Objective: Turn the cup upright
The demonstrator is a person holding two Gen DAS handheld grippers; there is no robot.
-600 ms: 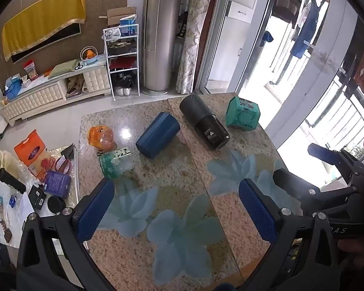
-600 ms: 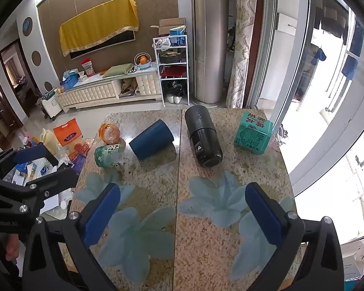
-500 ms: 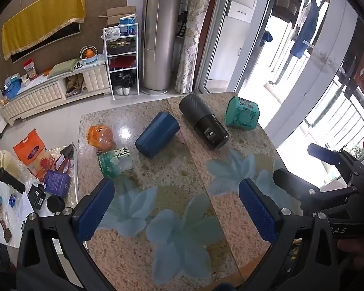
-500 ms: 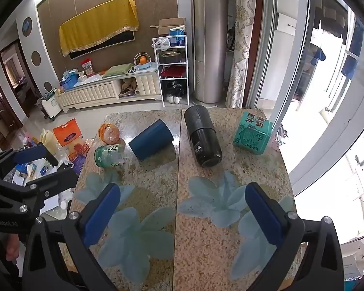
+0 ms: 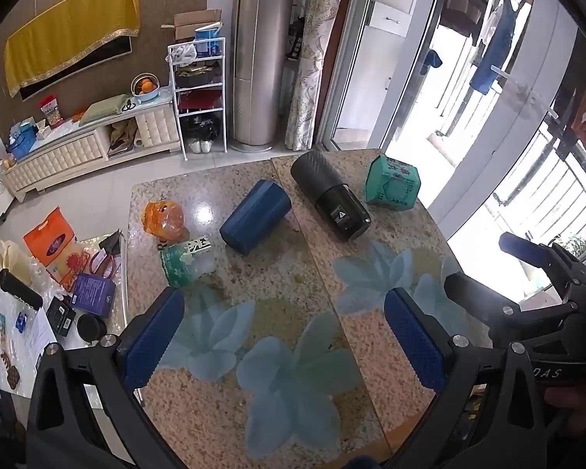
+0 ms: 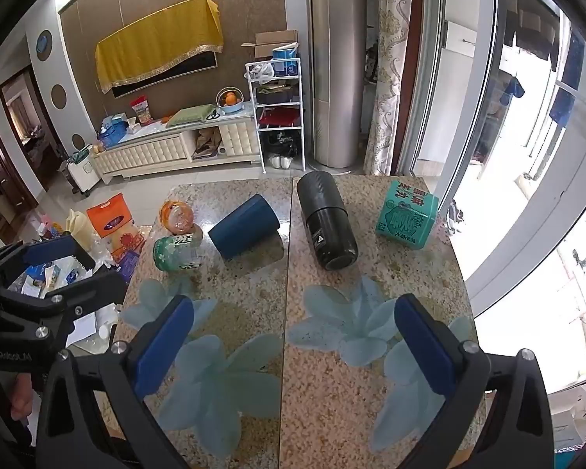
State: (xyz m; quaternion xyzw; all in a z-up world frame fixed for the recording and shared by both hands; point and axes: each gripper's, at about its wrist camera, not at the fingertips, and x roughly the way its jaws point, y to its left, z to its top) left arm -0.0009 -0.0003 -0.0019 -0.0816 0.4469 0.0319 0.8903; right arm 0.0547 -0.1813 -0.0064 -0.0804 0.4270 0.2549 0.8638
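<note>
Blue cup [image 5: 255, 222] unmoved, on its side

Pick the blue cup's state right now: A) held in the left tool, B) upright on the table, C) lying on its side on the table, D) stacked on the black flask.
C: the blue cup lies on its side on the table, apart from the black flask, and both the left tool and right tool are open and empty, short of it.
</note>
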